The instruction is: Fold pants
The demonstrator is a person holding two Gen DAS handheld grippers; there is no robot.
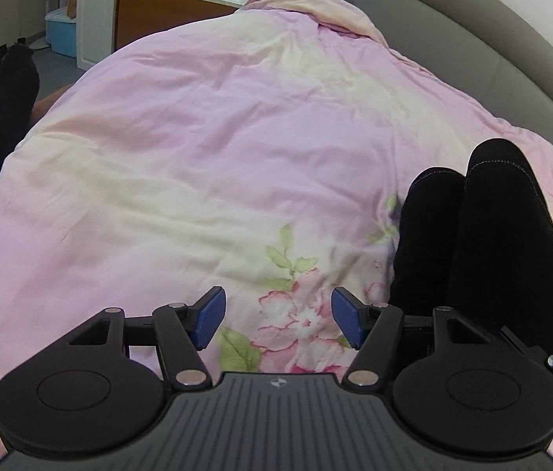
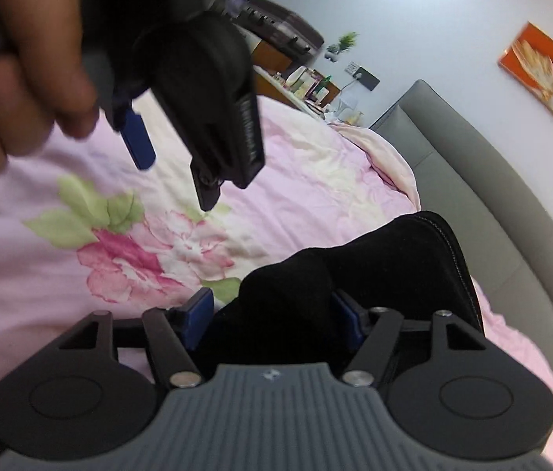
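Black pants (image 1: 472,235) lie bunched on the pink flowered quilt (image 1: 198,137) on the bed. Left gripper (image 1: 278,316) hangs low over the quilt, fingers wide, holding nothing. Right gripper (image 2: 272,316) has pants cloth between its wide fingers.

- The pants (image 1: 480,235) are black, of a soft, matte cloth, with a thin line of pale stitching along a seam near the far edge.
- In the left wrist view they lie at about 4 o'clock, as two long rounded folds side by side, running from 6 toward 12.
- In the right wrist view the pants (image 2: 374,274) fill the 5 o'clock area, bunched into a raised hump with a crease across it.
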